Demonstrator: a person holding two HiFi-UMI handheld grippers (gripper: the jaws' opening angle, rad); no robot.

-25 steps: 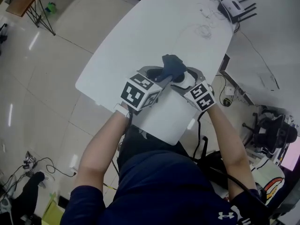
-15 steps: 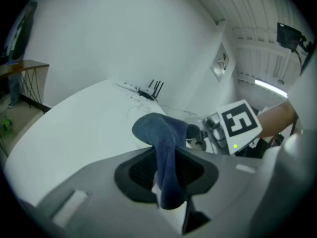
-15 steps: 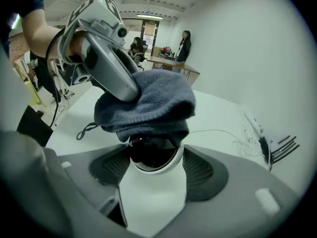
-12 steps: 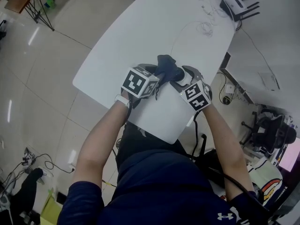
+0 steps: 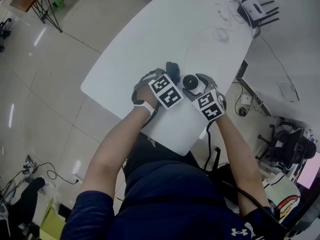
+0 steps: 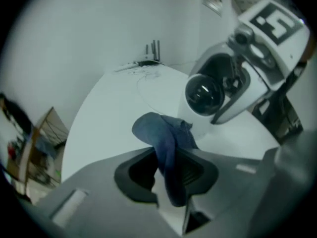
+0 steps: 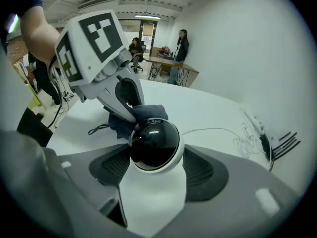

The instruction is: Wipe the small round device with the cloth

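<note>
The small round device (image 5: 191, 82), a white body with a glossy black dome (image 7: 154, 143), sits between the jaws of my right gripper (image 5: 196, 88). Those jaws have just been closing a little, and their pads press its white sides. My left gripper (image 5: 169, 75) is shut on a dark blue cloth (image 5: 172, 67), which hangs bunched from its jaws (image 6: 166, 143). The cloth lies just left of and behind the device (image 7: 147, 114), close to the dome (image 6: 203, 93); whether it touches I cannot tell. Both grippers point steeply down over the white table (image 5: 150, 34).
A white router with black antennas (image 5: 252, 9) and a thin tangled cable (image 5: 220, 34) lie at the table's far end. The table's near edge is right under my hands. Beyond it, two people (image 7: 181, 46) are by a desk in the right gripper view.
My left gripper has dropped with the cloth from on top of the device to its left side and rolled over. The black dome is now uncovered. The right gripper has kept still.
</note>
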